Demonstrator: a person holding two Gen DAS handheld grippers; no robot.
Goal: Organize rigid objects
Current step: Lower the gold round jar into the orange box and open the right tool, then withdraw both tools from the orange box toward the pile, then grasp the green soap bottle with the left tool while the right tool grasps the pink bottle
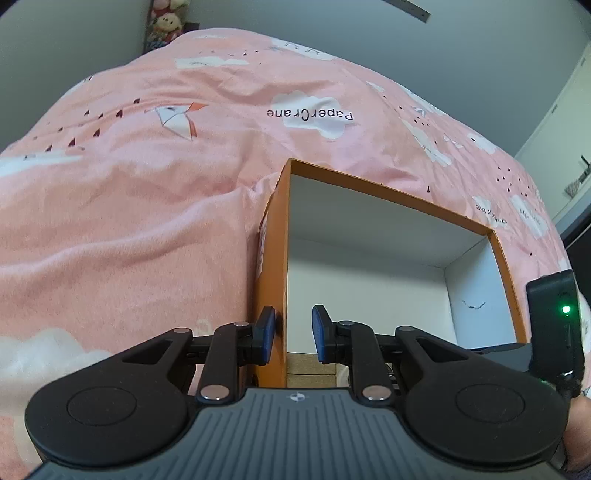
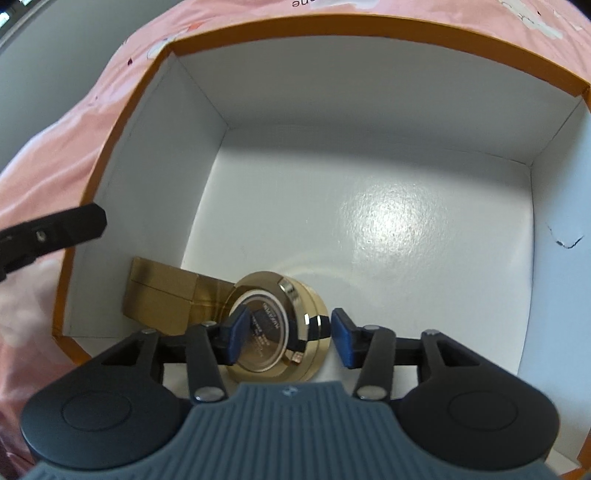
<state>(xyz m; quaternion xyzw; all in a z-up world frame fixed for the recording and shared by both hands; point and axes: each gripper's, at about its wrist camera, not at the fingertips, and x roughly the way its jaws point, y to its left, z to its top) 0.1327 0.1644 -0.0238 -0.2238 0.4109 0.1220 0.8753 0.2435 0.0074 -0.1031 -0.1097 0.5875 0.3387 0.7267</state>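
Round gold compact [image 2: 280, 325] flat on box [image 2: 369, 206] floor, between parted right fingers [image 2: 341, 338], unpressed; left fingers [image 1: 266, 330] clamped on orange wall.

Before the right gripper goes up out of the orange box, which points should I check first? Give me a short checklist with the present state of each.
1. Round gold case lies on the box floor: ok.
2. Right gripper has let go: cannot tell; one pad looks apart from the case, the other overlaps it.
3. Gold block stays in the box corner, beside the case: ok.
4. Left gripper is shut on the box wall: ok.
5. Way up out of the orange box is free: ok.
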